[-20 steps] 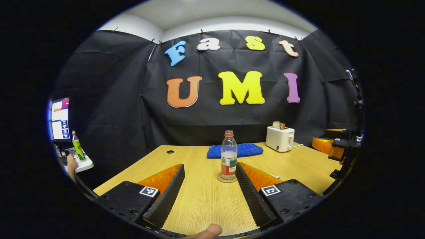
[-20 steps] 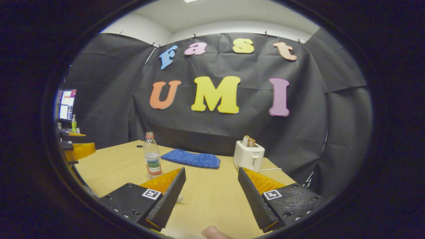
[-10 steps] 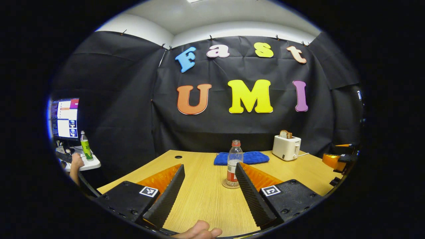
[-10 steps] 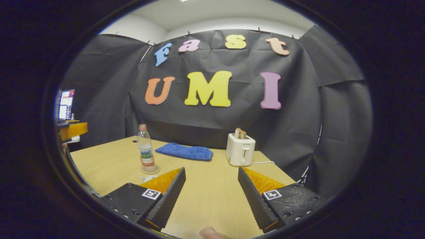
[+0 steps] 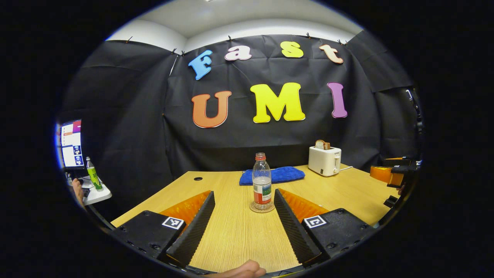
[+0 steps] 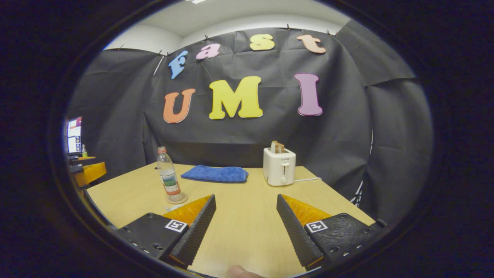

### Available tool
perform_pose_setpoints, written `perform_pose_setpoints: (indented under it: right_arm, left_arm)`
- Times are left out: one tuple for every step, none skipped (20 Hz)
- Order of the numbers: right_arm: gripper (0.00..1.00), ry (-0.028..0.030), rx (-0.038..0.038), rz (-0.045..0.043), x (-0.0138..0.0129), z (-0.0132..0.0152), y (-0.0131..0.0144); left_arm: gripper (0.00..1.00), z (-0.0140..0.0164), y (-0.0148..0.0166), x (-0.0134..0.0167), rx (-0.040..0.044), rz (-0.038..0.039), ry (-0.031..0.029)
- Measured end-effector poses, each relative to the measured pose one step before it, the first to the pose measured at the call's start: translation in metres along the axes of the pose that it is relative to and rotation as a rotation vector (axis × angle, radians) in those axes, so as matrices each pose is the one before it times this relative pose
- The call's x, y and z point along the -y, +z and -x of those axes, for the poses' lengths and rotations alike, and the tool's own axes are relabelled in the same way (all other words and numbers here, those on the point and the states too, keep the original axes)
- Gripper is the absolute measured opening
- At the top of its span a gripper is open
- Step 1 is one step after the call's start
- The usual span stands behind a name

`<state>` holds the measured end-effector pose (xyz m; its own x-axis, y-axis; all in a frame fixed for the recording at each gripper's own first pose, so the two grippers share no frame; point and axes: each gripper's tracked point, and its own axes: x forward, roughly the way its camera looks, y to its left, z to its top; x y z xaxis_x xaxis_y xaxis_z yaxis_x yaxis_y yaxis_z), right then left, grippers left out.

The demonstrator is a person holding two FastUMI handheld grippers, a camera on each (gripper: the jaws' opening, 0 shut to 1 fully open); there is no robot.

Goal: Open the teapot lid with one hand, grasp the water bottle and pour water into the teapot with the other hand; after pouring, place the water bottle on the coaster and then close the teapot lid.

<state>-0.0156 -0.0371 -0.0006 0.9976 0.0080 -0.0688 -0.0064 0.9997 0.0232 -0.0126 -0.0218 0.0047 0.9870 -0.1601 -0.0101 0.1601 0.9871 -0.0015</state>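
Observation:
A clear water bottle (image 5: 261, 181) with a red cap and a red-and-green label stands upright on a round coaster (image 5: 262, 207) in the middle of the wooden table (image 5: 231, 231). My left gripper (image 5: 244, 192) is open just short of it, with the bottle a little beyond its right finger. In the right gripper view the bottle (image 6: 168, 177) and coaster (image 6: 177, 199) stand off to the left, beyond the left finger. My right gripper (image 6: 246, 197) is open over bare table with nothing between its fingers.
A blue cloth (image 5: 272, 175) lies behind the bottle. A white toaster (image 5: 324, 160) holding bread stands at the back right, its cord trailing right. The other gripper (image 5: 390, 173) is at the right edge. A monitor (image 5: 71, 144) and a green bottle (image 5: 92, 174) are beside the table's left.
Both views have swung and tilted slightly as the hands shifted. The bottle stays on the coaster. Both grippers stay open.

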Motion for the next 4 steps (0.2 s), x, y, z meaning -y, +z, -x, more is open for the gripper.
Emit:
perform_pose_setpoints:
  right_arm:
    - [0.97, -0.00568, 0.00533, 0.00018, 0.00238, 0.00093, 0.00165]
    - [0.97, -0.00055, 0.00244, 0.00017, 0.00047, 0.00007, 0.00077]
    - [0.97, 0.00087, -0.00114, -0.00066, 0.00016, -0.00035, -0.00033]
    - [0.95, 0.00247, -0.00126, -0.00071, 0.00007, 0.00044, -0.00106]
  left_arm:
    - [0.97, -0.00075, -0.00019, -0.00080, -0.00042, 0.00105, 0.00463]
    - [0.97, 0.00021, 0.00075, 0.00062, 0.00345, 0.00245, -0.00115]
    - [0.97, -0.00044, -0.00023, 0.00149, 0.00053, 0.00220, -0.00260]
    - [0.97, -0.00061, -0.00082, 0.00061, -0.00016, 0.00116, -0.00094]
